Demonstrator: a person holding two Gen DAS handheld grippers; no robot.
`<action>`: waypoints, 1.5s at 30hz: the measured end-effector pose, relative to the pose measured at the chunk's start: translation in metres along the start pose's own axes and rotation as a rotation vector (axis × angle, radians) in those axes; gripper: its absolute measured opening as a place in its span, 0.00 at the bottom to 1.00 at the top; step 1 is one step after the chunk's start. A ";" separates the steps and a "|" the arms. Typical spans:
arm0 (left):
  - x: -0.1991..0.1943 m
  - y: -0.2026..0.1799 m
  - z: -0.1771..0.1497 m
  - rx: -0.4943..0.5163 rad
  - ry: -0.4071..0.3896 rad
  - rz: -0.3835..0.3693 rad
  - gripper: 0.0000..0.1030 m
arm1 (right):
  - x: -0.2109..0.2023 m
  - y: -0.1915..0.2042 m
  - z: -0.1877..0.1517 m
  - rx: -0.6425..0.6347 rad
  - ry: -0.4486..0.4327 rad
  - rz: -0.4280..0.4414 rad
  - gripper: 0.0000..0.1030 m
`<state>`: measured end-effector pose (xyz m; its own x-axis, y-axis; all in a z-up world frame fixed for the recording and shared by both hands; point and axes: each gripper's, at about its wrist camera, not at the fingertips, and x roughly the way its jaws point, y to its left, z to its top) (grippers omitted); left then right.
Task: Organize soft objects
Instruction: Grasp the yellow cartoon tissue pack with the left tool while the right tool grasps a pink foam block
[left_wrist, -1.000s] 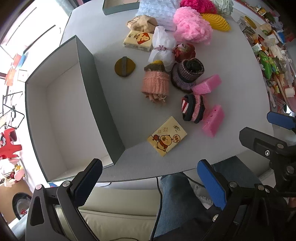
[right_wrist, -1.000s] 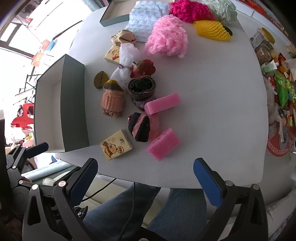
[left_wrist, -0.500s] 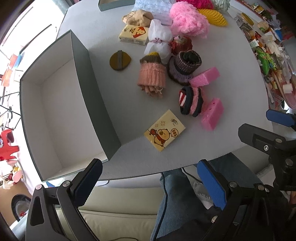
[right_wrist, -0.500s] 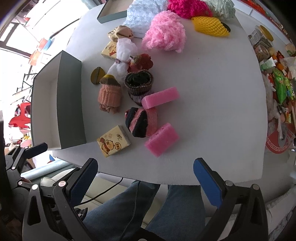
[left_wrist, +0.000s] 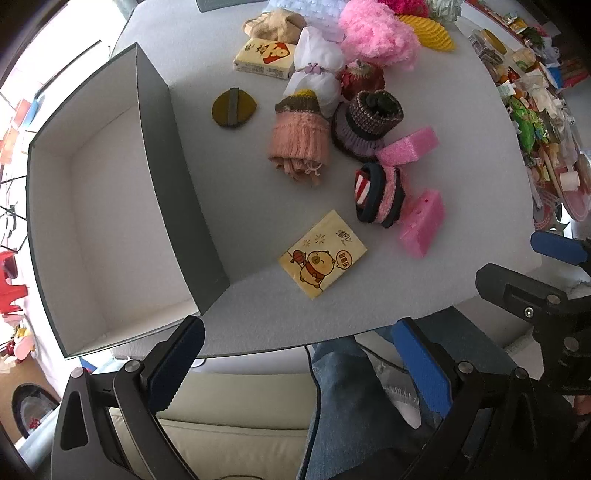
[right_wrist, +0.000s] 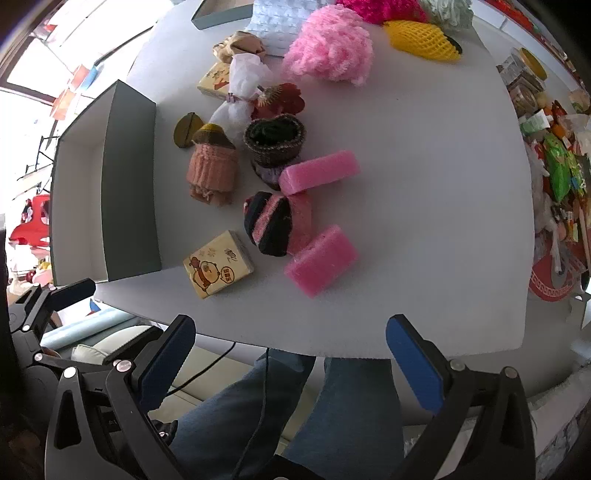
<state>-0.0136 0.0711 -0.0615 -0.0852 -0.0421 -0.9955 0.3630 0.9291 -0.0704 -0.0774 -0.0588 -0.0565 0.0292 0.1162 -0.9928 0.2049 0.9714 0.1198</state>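
An empty grey box (left_wrist: 110, 206) with a white inside stands at the table's left; it also shows in the right wrist view (right_wrist: 125, 184). Soft things lie right of it: a yellow tissue pack (left_wrist: 323, 256) (right_wrist: 218, 269), two pink sponges (left_wrist: 423, 229) (right_wrist: 321, 260), a black-and-pink sock roll (left_wrist: 376, 199) (right_wrist: 273, 227), a peach knit roll (left_wrist: 299, 142) (right_wrist: 212, 170), a brown knit cup (left_wrist: 369, 118), a white pouch (left_wrist: 314, 70). My left gripper (left_wrist: 299, 360) is open and empty, before the table's near edge. My right gripper (right_wrist: 291, 356) is open and empty there too.
Farther back lie a fluffy pink ball (left_wrist: 376, 35), a yellow foam net (right_wrist: 421, 40), a second tissue pack (left_wrist: 266, 59) and a round olive pad (left_wrist: 234, 109). A cluttered shelf of packets (left_wrist: 535, 122) runs along the right. The person's jeans (right_wrist: 288, 413) are below the table edge.
Both grippers have moved closer to the table and slightly forward, so the objects look larger. Nothing on the table has moved. Both stay open.
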 end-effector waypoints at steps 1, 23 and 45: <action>0.001 0.000 0.000 -0.001 -0.003 -0.001 1.00 | 0.000 -0.001 0.000 0.003 -0.001 -0.001 1.00; 0.001 -0.006 0.009 -0.007 -0.032 -0.042 1.00 | -0.013 -0.020 -0.005 0.024 -0.047 -0.071 1.00; 0.065 0.059 0.005 -0.237 -0.009 0.019 1.00 | 0.004 -0.033 0.003 -0.008 0.024 -0.082 1.00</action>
<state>0.0068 0.1211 -0.1309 -0.0714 -0.0266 -0.9971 0.1364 0.9900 -0.0362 -0.0815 -0.0910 -0.0641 -0.0110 0.0411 -0.9991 0.1975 0.9796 0.0382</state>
